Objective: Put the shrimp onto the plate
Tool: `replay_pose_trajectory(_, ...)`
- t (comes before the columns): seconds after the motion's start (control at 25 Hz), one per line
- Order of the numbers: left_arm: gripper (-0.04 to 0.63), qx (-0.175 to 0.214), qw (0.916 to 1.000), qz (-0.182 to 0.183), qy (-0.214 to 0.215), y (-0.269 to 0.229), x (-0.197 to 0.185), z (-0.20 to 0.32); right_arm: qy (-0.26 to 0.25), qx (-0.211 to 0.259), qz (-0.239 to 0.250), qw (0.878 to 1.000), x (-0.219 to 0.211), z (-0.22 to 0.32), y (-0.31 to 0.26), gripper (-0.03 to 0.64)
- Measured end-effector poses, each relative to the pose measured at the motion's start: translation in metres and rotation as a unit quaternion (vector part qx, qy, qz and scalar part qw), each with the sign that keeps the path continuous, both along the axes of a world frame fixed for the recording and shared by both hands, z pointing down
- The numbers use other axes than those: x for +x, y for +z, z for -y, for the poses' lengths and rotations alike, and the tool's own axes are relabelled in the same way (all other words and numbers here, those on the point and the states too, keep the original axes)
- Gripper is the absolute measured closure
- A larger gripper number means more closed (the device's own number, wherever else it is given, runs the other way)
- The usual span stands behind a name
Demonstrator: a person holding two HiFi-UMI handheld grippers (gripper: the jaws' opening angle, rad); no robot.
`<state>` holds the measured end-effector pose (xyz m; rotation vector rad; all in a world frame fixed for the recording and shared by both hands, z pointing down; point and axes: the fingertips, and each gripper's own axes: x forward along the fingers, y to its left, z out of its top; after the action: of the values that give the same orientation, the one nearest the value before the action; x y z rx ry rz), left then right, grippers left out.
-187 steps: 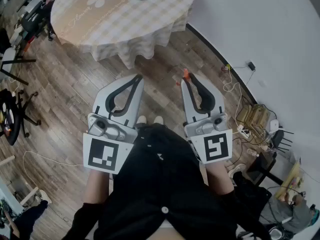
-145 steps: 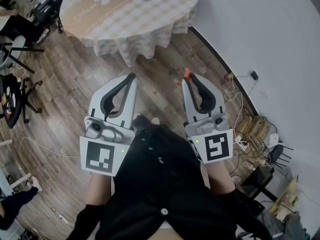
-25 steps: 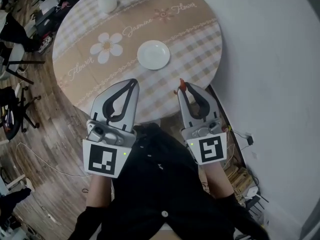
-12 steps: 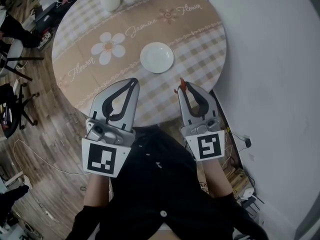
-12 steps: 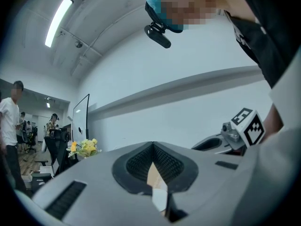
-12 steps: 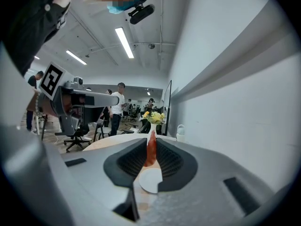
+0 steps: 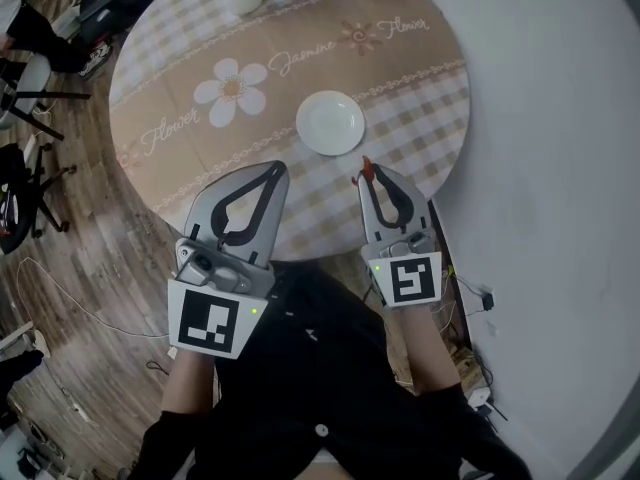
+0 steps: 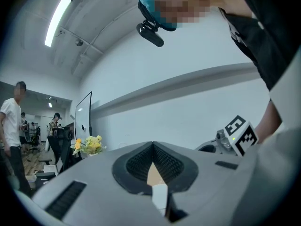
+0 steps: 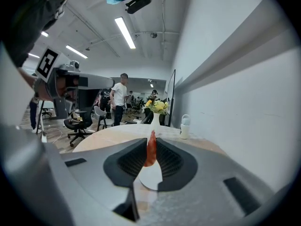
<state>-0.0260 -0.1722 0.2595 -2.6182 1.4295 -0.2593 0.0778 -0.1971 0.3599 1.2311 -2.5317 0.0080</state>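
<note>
An orange shrimp [image 7: 365, 168] [image 9: 151, 149] sticks up from the tips of my right gripper [image 7: 367, 174] [image 9: 150, 147], which is shut on it. The white plate [image 7: 330, 123] lies empty on the round table with the checked cloth [image 7: 180, 88], just beyond the right gripper's tips. In the right gripper view the plate [image 9: 151, 179] shows low between the jaws. My left gripper [image 7: 274, 171] [image 8: 153, 146] hangs over the table's near edge, shut with nothing in it.
A vase with flowers [image 9: 156, 108] and a white jar [image 9: 185, 126] stand at the table's far side. Office chairs [image 7: 20, 198] and cables are on the wooden floor to the left. A white wall [image 7: 560, 118] runs close on the right. A person [image 9: 120, 102] stands behind.
The table and plate have come nearer in the head view. Both grippers now reach over the table's near edge, the right one still shut on the shrimp.
</note>
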Motion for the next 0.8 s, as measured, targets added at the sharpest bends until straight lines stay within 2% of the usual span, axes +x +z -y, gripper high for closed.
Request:
replay_pose_trajectory(0.2,0.594,-0.006,0.9999,-0.004,-0.014,0.005,-0.012,0.003,-0.018,-0.008,-0.015,1.0,-0.012,0.016,0.026,0.571)
replay_pose_trajectory(0.8,0.594,-0.021,0.999,-0.006,-0.039,0.017,-0.03,0.007,-0.048,-0.072,-0.083,0.993,-0.029,0.055,0.117,0.571)
